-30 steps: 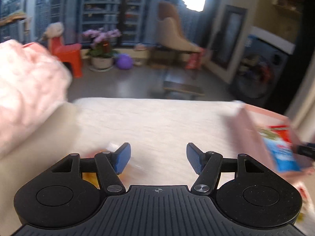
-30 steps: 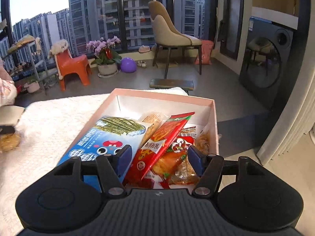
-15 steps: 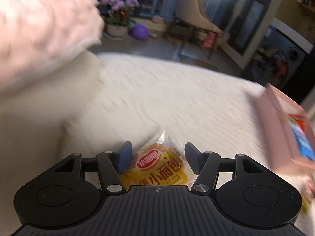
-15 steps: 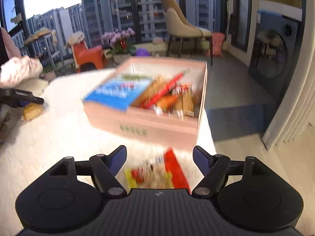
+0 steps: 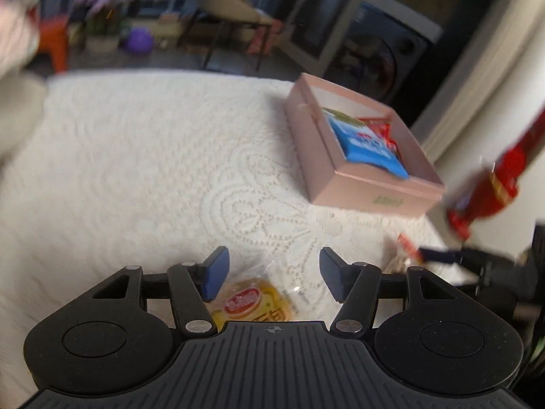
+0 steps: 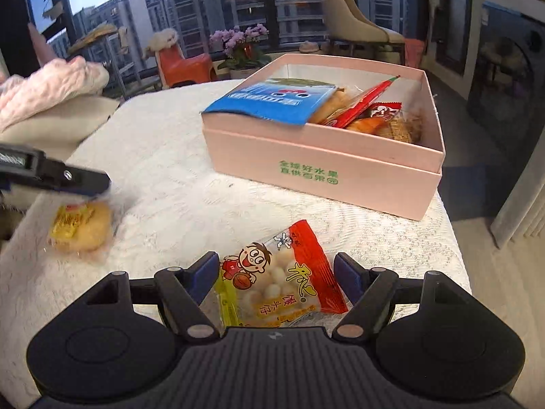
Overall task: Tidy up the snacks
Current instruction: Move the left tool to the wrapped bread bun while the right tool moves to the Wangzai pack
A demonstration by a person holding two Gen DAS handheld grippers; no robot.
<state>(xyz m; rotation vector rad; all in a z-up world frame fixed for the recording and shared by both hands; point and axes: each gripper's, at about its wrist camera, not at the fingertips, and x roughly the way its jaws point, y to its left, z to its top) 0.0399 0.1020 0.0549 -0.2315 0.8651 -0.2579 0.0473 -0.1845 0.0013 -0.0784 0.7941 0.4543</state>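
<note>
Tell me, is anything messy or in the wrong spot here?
Yes. Two snacks lie loose on the white tablecloth instead of in the pink box: a little yellow bread pack and a red-and-yellow bag of tiny balls. Also, the blue packet sticks out over the box's front edge.

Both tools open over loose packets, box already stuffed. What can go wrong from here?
1. The pink box is crowded, and the blue packet already overhangs its near wall; adding more may push it out.
2. The right tool straddles the ball-snack packet, whose glossy film could slip or crumple on closing.
3. The left tool sits beyond most of the small bread packet and may pinch only film.
</note>
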